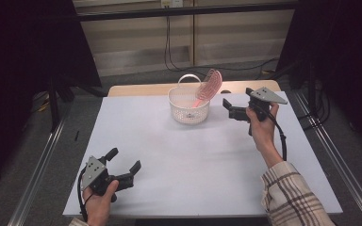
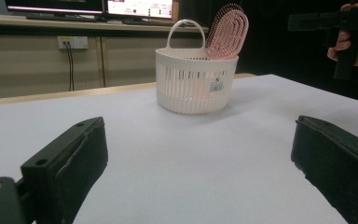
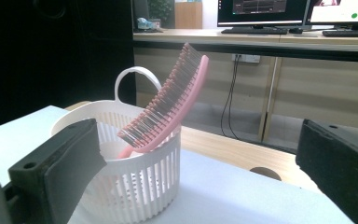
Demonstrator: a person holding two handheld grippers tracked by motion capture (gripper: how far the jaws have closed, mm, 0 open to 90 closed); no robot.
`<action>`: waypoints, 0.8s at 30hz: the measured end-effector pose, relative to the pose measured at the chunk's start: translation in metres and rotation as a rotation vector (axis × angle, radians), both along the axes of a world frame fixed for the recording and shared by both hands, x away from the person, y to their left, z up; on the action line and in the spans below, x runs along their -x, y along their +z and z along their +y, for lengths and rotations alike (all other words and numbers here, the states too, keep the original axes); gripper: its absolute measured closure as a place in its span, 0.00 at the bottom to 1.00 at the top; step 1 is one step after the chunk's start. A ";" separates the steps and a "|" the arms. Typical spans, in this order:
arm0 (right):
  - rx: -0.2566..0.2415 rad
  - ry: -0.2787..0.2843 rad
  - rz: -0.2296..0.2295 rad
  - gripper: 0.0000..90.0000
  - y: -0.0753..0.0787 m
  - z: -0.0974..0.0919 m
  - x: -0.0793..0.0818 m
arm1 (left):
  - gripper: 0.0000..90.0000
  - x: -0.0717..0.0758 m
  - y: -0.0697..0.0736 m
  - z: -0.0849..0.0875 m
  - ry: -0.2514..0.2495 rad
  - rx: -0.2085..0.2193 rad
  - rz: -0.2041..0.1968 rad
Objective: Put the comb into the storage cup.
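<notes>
High view. Table (image 1: 193,155): pale top, a strip of bare wood showing along its far edge. White slatted basket (image 1: 189,106) with a hoop handle stands near the far edge, about mid-width. Pink hairbrush (image 1: 209,87) stands handle-down inside it, its head leaning over the basket's right rim. Left claw (image 1: 125,160): held in the left hand (image 1: 98,197) at the near left corner, jaws wide, nothing between them. Right claw (image 1: 227,108): held in the right hand (image 1: 261,125) just right of the basket, raised, pointing at it; jaws apart, nothing between them. A broad bare stretch of table lies between the near edge and the basket, and on both of its sides.

Left gripper view. Both black jaws spread far to either side, bare table between. Basket (image 2: 196,81) ahead, well apart; hairbrush (image 2: 227,31) head rises above its right rim. Right hand (image 2: 352,44) and its gripper at upper right, off the table surface.

Right gripper view. Jaws wide, empty. Basket (image 3: 137,172) close ahead, left of centre; hairbrush (image 3: 168,105) tilts to the right, bristles facing left. Table's far wooden edge (image 3: 242,156) runs behind the basket.
</notes>
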State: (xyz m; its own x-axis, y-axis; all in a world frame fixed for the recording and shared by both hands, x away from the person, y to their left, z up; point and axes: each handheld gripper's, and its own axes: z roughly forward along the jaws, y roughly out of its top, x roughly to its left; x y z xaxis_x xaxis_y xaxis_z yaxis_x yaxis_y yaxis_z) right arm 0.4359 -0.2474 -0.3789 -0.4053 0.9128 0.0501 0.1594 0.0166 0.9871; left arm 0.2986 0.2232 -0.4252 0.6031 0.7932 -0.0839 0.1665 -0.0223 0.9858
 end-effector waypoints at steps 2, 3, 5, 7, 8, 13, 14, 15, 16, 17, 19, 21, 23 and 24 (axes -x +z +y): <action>0.004 -0.001 -0.006 0.00 0.000 0.000 0.003 | 0.04 0.000 0.000 -0.001 -0.002 -0.002 -0.004; 0.007 0.002 -0.008 0.00 0.001 0.000 0.005 | 0.04 0.000 0.000 -0.001 -0.002 -0.001 -0.004; 0.013 0.004 -0.011 0.00 0.001 -0.001 0.008 | 0.04 0.000 0.000 0.000 0.001 -0.001 -0.002; 0.009 0.003 -0.010 0.00 0.000 -0.002 0.011 | 0.04 0.000 0.000 0.000 0.000 -0.001 0.002; 0.013 0.001 -0.008 0.00 0.000 -0.003 0.012 | 0.04 0.000 0.000 0.000 0.003 0.001 -0.001; 0.001 -0.010 -0.001 0.00 -0.003 -0.007 0.019 | 0.04 0.001 0.000 -0.001 0.001 -0.005 -0.002; 0.002 -0.012 -0.005 0.00 -0.004 -0.007 0.021 | 0.04 0.001 0.000 -0.001 0.004 -0.005 -0.005; -0.004 -0.013 -0.002 0.00 -0.005 -0.007 0.023 | 0.04 0.001 0.000 -0.001 0.004 -0.004 -0.006; -0.004 -0.011 -0.004 0.00 -0.005 -0.007 0.025 | 0.04 0.001 0.000 -0.001 0.004 -0.003 -0.005; 0.007 -0.012 -0.003 0.00 -0.005 -0.006 0.026 | 0.04 0.000 0.000 -0.001 0.006 -0.003 -0.001; 0.010 -0.013 -0.006 0.00 -0.005 -0.006 0.030 | 0.04 0.000 0.000 0.000 0.013 -0.005 0.007; 0.013 -0.011 -0.009 0.00 -0.005 -0.007 0.034 | 0.04 0.000 0.000 0.000 0.031 -0.003 0.002; 0.024 -0.017 -0.011 0.00 -0.006 -0.007 0.037 | 0.04 0.000 0.000 0.001 0.031 -0.001 0.006; 0.033 -0.020 -0.014 0.00 -0.006 -0.008 0.039 | 0.04 0.000 0.000 0.001 0.029 -0.005 0.003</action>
State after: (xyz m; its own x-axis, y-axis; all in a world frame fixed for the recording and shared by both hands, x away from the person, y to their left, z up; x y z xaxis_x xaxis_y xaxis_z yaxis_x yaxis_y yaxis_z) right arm 0.3972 -0.2552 -0.3851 -0.3875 0.9217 0.0149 0.1465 0.0457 0.9882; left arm 0.2981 0.2237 -0.4253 0.5793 0.8110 -0.0816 0.1705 -0.0226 0.9851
